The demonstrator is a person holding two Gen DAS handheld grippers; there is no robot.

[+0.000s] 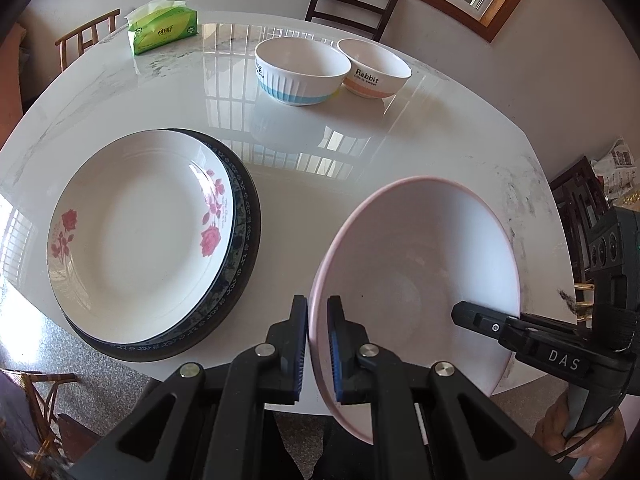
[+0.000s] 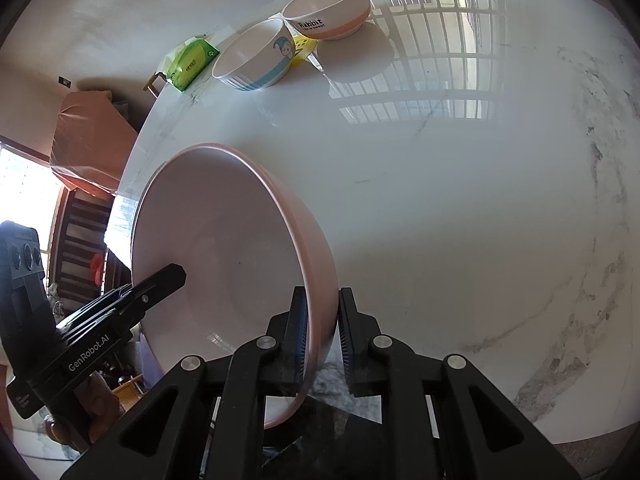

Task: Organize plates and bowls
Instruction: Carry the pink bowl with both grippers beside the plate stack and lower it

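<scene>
A large pink bowl [image 1: 420,280] is held tilted above the white marble table [image 1: 400,140] by both grippers. My left gripper [image 1: 318,344] is shut on its left rim. My right gripper [image 2: 323,340] is shut on the opposite rim of the bowl [image 2: 224,264], and also shows in the left wrist view [image 1: 472,316]. A rose-patterned white plate [image 1: 136,236] lies stacked on dark blue-patterned plates [image 1: 244,240] at the left. A blue-striped bowl [image 1: 302,70] and an orange "Rabbit" bowl [image 1: 374,68] stand side by side at the far side.
A green tissue pack [image 1: 162,26] lies at the table's far left. Wooden chairs [image 1: 352,0] stand around the table. The table's marbled right part [image 2: 500,220] shows in the right wrist view.
</scene>
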